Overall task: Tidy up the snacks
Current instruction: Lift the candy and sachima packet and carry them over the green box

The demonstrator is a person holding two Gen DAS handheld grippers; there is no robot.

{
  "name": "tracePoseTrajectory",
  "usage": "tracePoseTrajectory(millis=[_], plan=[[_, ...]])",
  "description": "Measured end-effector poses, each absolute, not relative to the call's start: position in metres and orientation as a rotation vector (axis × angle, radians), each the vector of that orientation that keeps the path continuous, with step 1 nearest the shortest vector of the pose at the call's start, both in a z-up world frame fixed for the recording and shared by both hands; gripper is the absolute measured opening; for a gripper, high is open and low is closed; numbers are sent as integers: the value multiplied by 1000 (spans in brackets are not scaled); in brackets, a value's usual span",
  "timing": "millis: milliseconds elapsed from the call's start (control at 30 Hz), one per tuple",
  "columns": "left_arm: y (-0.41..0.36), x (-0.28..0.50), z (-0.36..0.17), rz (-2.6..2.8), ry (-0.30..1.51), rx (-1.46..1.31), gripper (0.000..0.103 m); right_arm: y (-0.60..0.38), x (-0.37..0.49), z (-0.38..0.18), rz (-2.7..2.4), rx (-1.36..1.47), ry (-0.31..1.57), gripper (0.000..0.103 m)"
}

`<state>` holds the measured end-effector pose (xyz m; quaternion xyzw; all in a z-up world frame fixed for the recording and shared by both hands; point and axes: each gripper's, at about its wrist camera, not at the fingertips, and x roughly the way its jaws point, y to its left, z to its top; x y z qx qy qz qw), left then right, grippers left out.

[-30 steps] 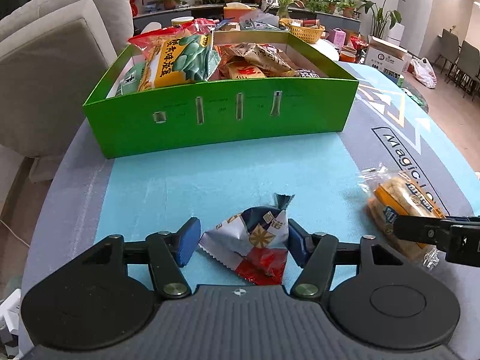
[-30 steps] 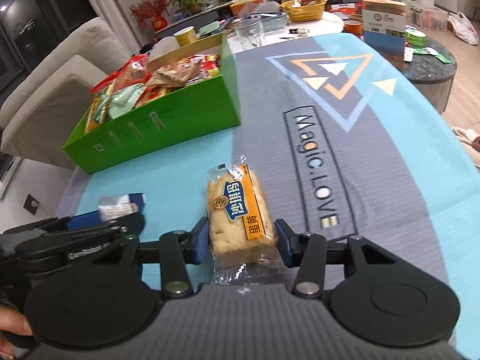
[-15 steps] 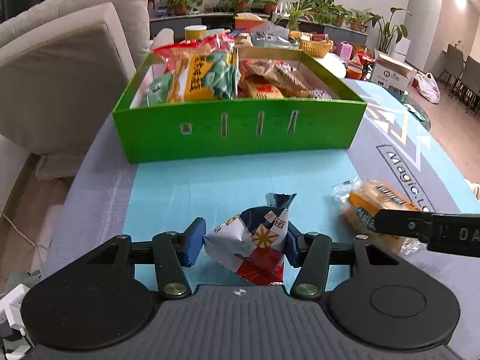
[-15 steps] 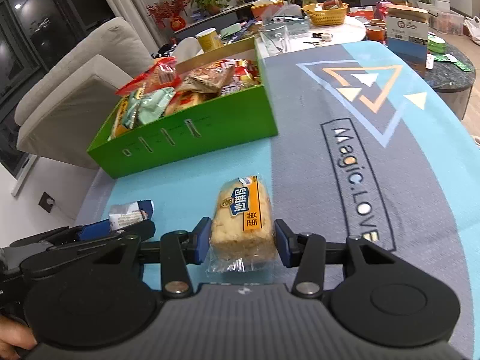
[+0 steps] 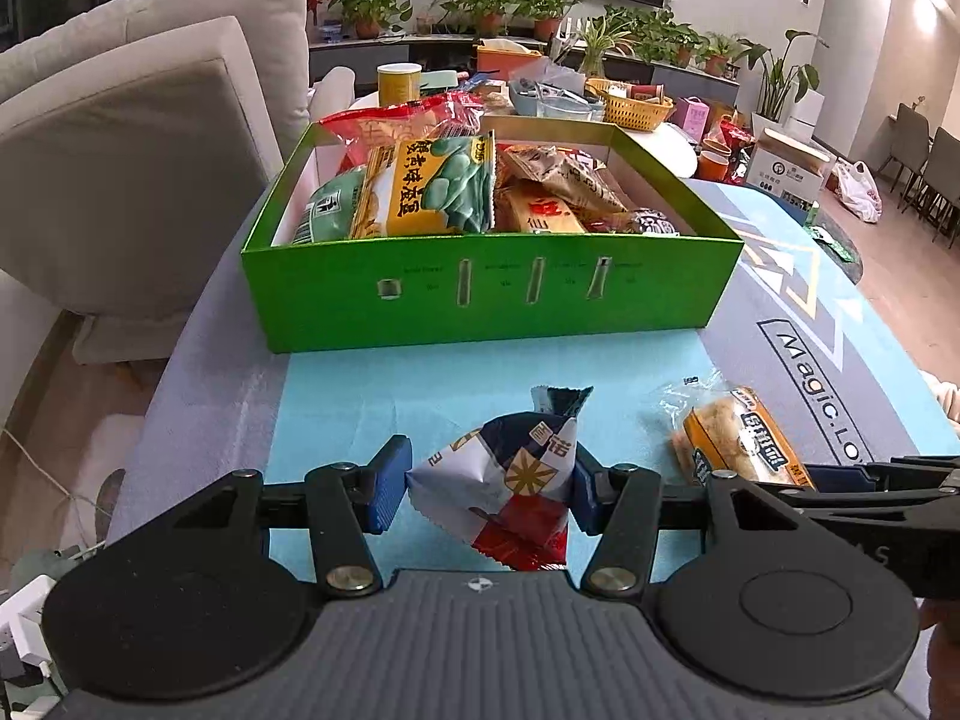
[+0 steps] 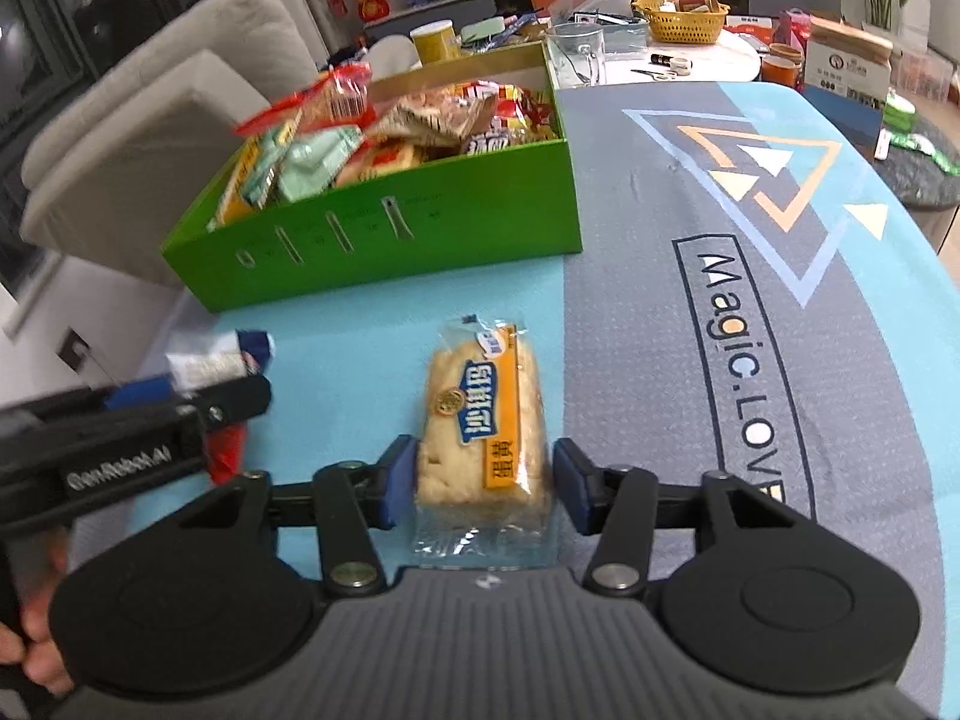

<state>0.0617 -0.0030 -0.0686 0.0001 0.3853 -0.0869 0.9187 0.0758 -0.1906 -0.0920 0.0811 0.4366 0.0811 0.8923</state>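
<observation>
A green box (image 5: 486,294) full of snack packets stands at the far side of the table; it also shows in the right wrist view (image 6: 384,240). My left gripper (image 5: 489,489) is shut on a blue, white and red snack packet (image 5: 510,474), held above the blue mat. My right gripper (image 6: 483,483) is shut on a clear-wrapped cake with an orange label (image 6: 483,420), also lifted. The cake (image 5: 732,441) shows to the right in the left wrist view. The packet (image 6: 210,360) shows at the left in the right wrist view, behind the left gripper's arm.
A grey sofa (image 5: 150,150) stands left of the table. Behind the box are a yellow cup (image 5: 399,81), a glass mug (image 6: 576,57), a yellow basket (image 6: 684,21) and a cardboard box (image 6: 846,60). The mat carries a "Magic.LOVE" print (image 6: 738,372).
Both grippers closed on their snacks, lifted them off the mat and moved toward the green box. The box now looks nearer and more top-down in both views.
</observation>
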Motion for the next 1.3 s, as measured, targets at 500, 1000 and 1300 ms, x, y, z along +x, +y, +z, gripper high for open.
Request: tracePoseTrajectory(millis=[500, 1000, 1300], plan=[[-7, 69, -67, -185, 792, 10, 50, -199, 86, -88, 164, 244, 865, 66], [-22, 86, -42, -201, 737, 33, 50, -202, 103, -45, 207, 289, 759, 66], [-32, 114, -15, -245, 672, 7, 50, -208, 133, -19, 201, 355, 681, 66]])
